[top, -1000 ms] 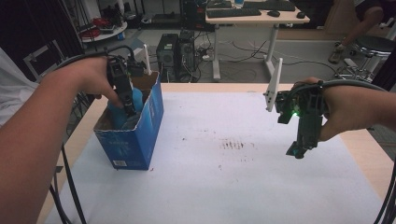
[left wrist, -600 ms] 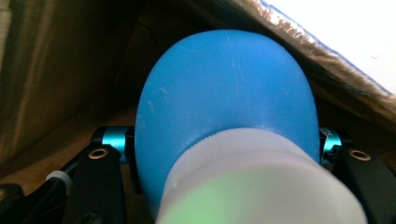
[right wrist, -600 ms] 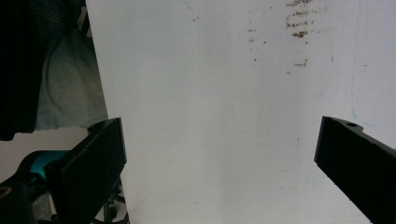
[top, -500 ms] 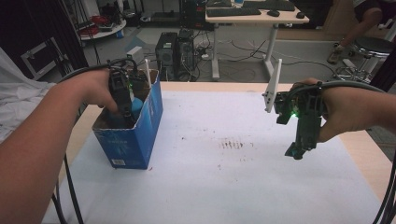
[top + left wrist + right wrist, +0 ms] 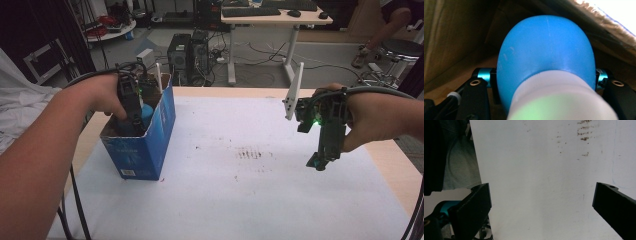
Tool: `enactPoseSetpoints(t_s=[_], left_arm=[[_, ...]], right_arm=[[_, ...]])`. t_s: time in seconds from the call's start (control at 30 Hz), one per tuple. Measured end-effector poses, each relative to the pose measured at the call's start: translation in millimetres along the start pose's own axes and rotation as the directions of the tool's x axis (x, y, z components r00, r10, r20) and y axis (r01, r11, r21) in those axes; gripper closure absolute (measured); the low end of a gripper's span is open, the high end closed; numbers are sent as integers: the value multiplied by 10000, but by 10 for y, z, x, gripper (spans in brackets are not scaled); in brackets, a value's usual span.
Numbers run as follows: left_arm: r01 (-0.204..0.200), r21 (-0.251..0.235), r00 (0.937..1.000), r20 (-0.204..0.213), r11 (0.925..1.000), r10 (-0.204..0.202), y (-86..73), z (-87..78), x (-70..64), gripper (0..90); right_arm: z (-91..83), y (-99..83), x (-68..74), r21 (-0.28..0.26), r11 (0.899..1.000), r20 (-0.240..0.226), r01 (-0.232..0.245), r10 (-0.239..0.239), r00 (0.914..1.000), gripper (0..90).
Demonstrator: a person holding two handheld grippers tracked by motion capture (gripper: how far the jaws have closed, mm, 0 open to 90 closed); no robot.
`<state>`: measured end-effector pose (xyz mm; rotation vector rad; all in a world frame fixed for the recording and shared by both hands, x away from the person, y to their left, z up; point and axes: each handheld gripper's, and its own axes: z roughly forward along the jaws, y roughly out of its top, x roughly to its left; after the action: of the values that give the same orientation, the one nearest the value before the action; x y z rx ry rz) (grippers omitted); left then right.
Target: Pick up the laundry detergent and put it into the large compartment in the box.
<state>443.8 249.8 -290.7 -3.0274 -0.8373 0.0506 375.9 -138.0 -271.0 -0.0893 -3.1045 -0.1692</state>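
My left gripper (image 5: 134, 117) reaches down into the open blue cardboard box (image 5: 145, 145) at nine o'clock on the white table cover (image 5: 240, 200), its jaws clamped on either side of a blue rubber bulb (image 5: 546, 55) with a whitish neck. My right gripper (image 5: 320, 160) hangs above the cover at three o'clock, jaws spread wide around nothing, near the brown smudges (image 5: 254, 153).
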Motion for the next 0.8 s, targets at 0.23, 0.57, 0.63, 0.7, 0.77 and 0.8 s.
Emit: enactPoseSetpoints(t_s=[0.23,0.57,0.63,0.7,0.77,0.8], left_arm=[[-90,-1,9997,-239,10000,90,-9,-48,-15,309],[-232,-133,9992,-318,9996,227,-18,-125,-31,301],[-199,-162,9992,-356,9997,193,-24,-149,-28,289],[-141,-189,9992,-384,9997,134,-32,-172,-27,266],[-147,-206,9991,-411,9997,139,-39,-194,-29,265],[-152,-202,9991,-393,9997,144,-43,-201,-34,264]], right_arm=[[6,10,-3,-11,10000,-24,14,-14,10000,12],[-1,3,0,-31,10000,23,27,-27,10000,12],[-3,2,2,-26,10000,14,15,-15,10000,12],[-3,-1,-2,-39,10000,15,82,-82,10000,12],[-3,-1,0,-26,10000,19,77,-77,10000,12],[-3,-2,0,-41,10000,14,73,-73,10000,12]])
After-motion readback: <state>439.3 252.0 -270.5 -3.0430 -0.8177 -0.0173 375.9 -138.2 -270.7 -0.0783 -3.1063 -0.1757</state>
